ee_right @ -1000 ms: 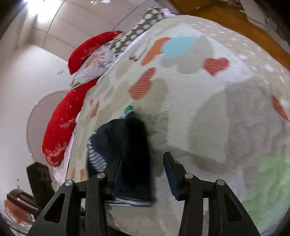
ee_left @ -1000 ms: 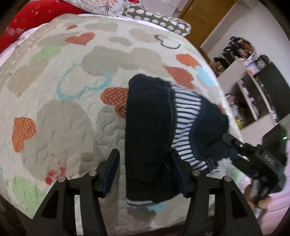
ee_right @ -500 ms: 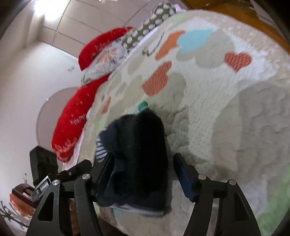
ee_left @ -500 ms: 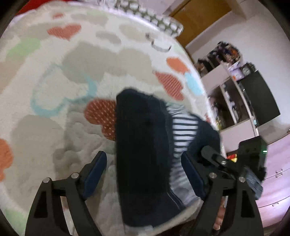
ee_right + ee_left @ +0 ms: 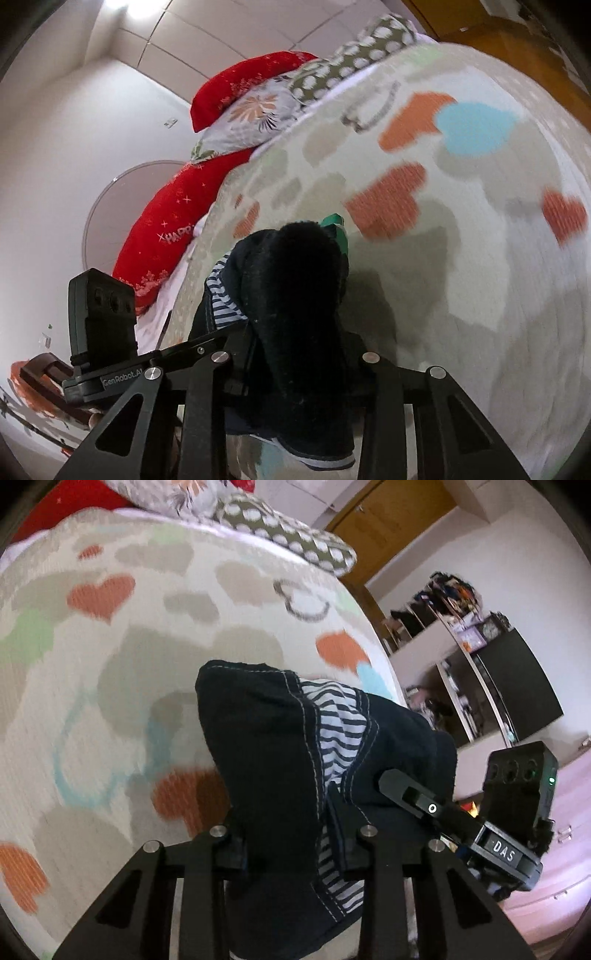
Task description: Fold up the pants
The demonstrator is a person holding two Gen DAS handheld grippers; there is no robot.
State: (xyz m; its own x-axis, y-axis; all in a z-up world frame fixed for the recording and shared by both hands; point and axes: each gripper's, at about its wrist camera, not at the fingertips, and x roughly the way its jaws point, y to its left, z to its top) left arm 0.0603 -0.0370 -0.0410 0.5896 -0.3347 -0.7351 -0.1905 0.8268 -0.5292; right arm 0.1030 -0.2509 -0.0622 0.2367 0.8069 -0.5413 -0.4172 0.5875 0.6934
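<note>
Folded dark navy pants [image 5: 266, 746] with a blue-and-white striped lining lie at the near edge of a bed with a heart-patterned quilt [image 5: 110, 686]. My left gripper [image 5: 286, 827] is shut on the near end of the pants. My right gripper [image 5: 295, 354] is shut on the same bundle [image 5: 295, 288] from the other side. The right gripper's body shows in the left wrist view [image 5: 480, 834], touching the pants; the left gripper's body shows in the right wrist view [image 5: 110, 332]. The cloth hides the finger pads.
Pillows lie at the head of the bed: a red one [image 5: 177, 214], a floral one [image 5: 251, 114] and a dotted one [image 5: 288, 539]. A wooden door [image 5: 388, 520] and shelves with a dark screen [image 5: 517, 679] stand beyond the bed's right side.
Both grippers were open around the pants. They have closed on the bundle, and the views have tilted up toward the pillows.
</note>
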